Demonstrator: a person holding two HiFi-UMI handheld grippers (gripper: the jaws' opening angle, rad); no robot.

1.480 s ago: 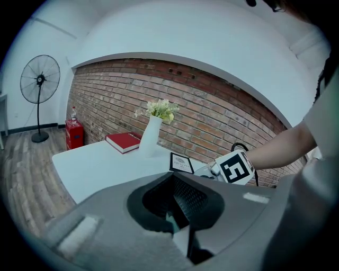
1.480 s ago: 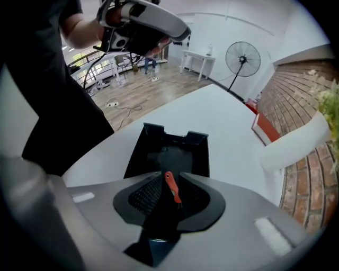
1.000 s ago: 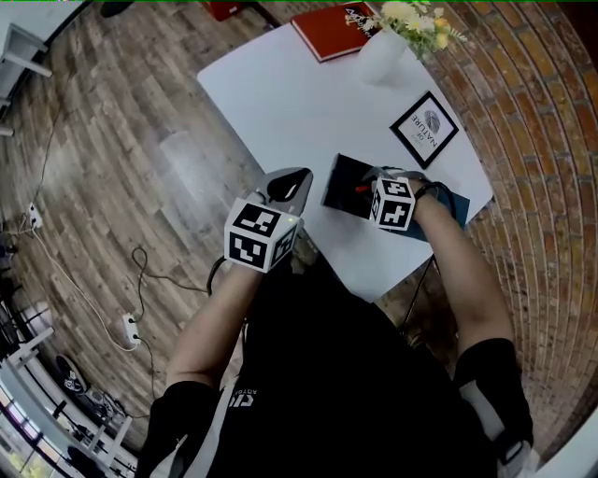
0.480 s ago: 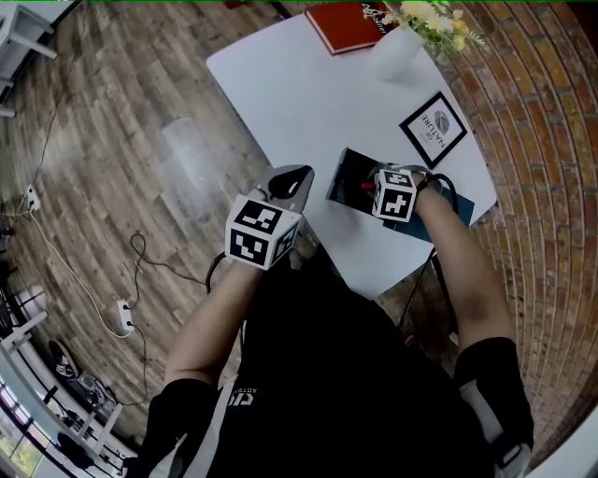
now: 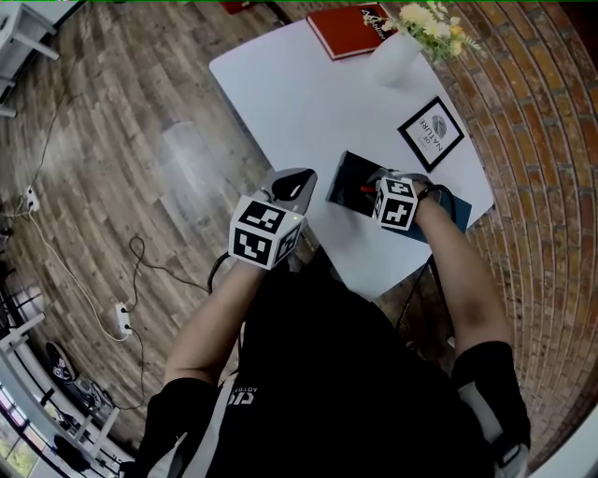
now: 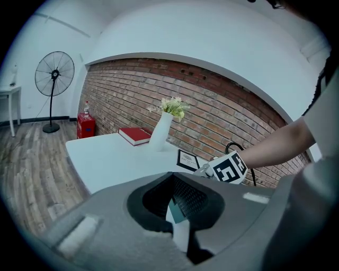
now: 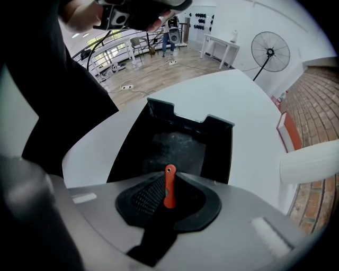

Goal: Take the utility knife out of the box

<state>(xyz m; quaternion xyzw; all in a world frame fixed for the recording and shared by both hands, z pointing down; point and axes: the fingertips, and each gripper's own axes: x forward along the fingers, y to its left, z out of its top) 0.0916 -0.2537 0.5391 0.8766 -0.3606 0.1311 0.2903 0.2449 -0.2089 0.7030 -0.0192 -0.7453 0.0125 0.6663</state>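
Observation:
An open black box lies on the white table near its front edge. The orange utility knife shows inside it. My right gripper points straight down into the box. In the right gripper view the utility knife stands between the two pads above the box. The jaws have just been closing, and the right gripper is shut on the knife. My left gripper hangs off the table's front left edge, away from the box. In its own view, the left gripper is slightly open and holds nothing.
A white vase of flowers, a red book and a framed picture stand at the table's far side. A teal lid lies under my right forearm. Wooden floor with cables lies to the left, and a brick floor to the right.
Both grippers stay where they were. Only the head view has shifted a little.

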